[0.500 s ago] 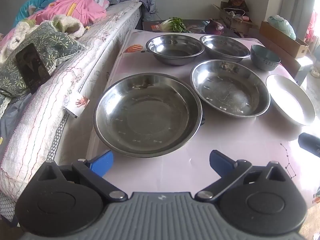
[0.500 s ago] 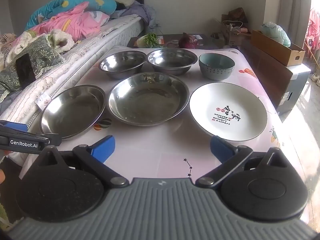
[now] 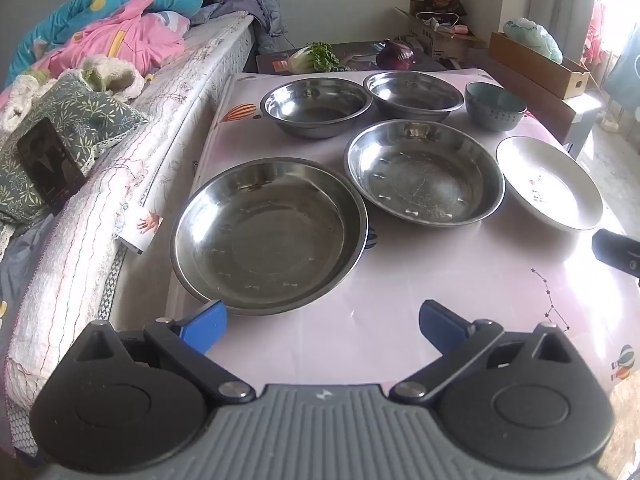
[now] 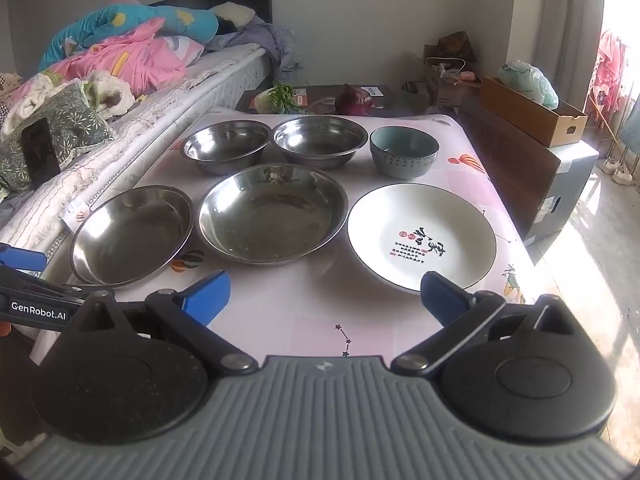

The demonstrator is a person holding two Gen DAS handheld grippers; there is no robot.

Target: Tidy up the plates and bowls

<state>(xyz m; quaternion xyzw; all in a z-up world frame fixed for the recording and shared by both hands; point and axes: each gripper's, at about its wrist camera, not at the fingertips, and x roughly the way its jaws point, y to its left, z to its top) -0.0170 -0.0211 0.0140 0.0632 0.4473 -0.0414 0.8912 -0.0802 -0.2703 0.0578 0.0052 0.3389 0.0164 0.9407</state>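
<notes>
Six dishes sit on a pink table (image 4: pixel 312 312). In front stand a steel plate at left (image 3: pixel 268 236) (image 4: pixel 132 234), a second steel plate in the middle (image 3: pixel 424 172) (image 4: pixel 272 214), and a white plate with red and black writing at right (image 4: pixel 420 236) (image 3: pixel 548 184). Behind stand two steel bowls (image 4: pixel 226 146) (image 4: pixel 320 140) and a teal ceramic bowl (image 4: pixel 404 151) (image 3: pixel 495 105). My left gripper (image 3: pixel 322 326) is open and empty, just short of the left steel plate. My right gripper (image 4: pixel 326 294) is open and empty, near the white plate's front rim.
A bed (image 3: pixel 120 152) with bedding and a dark phone (image 3: pixel 50 160) runs along the table's left side. A low dark table with greens (image 4: pixel 282 98) and a purple cabbage (image 4: pixel 354 100) stands behind. Cardboard boxes (image 4: pixel 532 116) stand to the right.
Both grippers have shifted slightly nearer the dishes. Both stay open and no dish has moved.
</notes>
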